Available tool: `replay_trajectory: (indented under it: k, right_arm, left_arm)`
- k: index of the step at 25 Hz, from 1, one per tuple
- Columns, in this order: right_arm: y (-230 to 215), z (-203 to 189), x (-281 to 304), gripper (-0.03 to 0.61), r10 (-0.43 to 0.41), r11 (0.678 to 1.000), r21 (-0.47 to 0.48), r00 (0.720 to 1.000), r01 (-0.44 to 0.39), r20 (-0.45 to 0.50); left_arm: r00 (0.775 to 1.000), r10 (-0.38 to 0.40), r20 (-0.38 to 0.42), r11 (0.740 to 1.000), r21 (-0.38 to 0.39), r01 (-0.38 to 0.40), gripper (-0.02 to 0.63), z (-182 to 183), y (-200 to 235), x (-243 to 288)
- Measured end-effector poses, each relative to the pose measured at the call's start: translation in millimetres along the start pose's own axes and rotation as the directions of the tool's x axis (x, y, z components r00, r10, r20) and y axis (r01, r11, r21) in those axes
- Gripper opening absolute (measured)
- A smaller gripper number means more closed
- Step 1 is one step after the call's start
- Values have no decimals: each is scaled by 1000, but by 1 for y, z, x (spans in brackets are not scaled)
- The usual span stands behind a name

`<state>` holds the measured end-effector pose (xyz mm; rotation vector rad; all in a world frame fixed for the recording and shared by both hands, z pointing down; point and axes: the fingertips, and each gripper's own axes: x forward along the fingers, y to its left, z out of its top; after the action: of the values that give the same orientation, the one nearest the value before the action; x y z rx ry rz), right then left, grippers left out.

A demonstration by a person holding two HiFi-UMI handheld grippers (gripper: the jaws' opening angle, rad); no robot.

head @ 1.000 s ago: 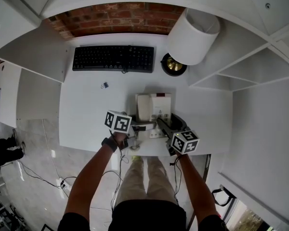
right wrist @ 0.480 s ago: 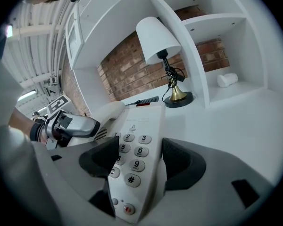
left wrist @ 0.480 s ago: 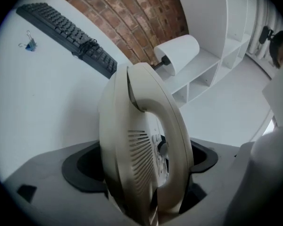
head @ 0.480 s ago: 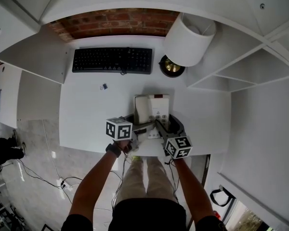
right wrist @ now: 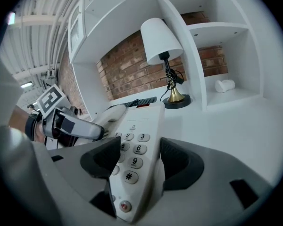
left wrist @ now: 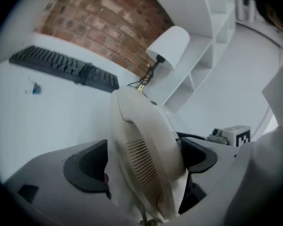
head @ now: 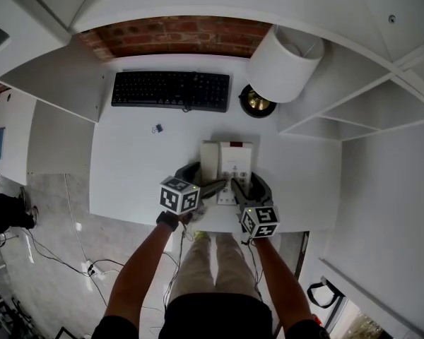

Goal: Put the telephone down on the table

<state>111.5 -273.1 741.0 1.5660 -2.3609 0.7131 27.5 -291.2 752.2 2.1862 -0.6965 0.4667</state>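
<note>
A cream telephone [head: 233, 162] lies on the white table [head: 127, 168] near its front edge, with the handset in the cradle on its left side. My left gripper [head: 215, 186] reaches in from the near left. Its jaws stand wide on either side of the handset [left wrist: 141, 140] and do not press on it. My right gripper [head: 234, 187] comes from the near right. In the right gripper view its jaws are closing around the keypad end [right wrist: 137, 149] of the telephone, close to its sides. The left gripper's finger [right wrist: 75, 126] shows beside the handset there.
A black keyboard [head: 171, 89] lies at the back of the table. A lamp with a white shade [head: 284, 55] and brass base [head: 257, 102] stands at the back right. A small binder clip [head: 157, 128] lies left of the telephone. White shelves [head: 353, 111] rise on the right.
Both grippers have drawn inward to the telephone's near end: the left one moved right, the right one left. The telephone stays where it was on the table.
</note>
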Motion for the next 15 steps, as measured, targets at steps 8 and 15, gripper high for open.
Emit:
replay_trajectory:
  k: [8, 15]
  right_arm:
    - [1, -3, 3, 267, 14, 1000, 12, 1000, -13, -18]
    - [-6, 31, -34, 322, -43, 999, 28, 999, 42, 15]
  left_arm:
    - [997, 42, 62, 999, -36, -40, 494, -2, 6, -5]
    - [985, 88, 149, 993, 59, -98, 484, 19, -19, -53]
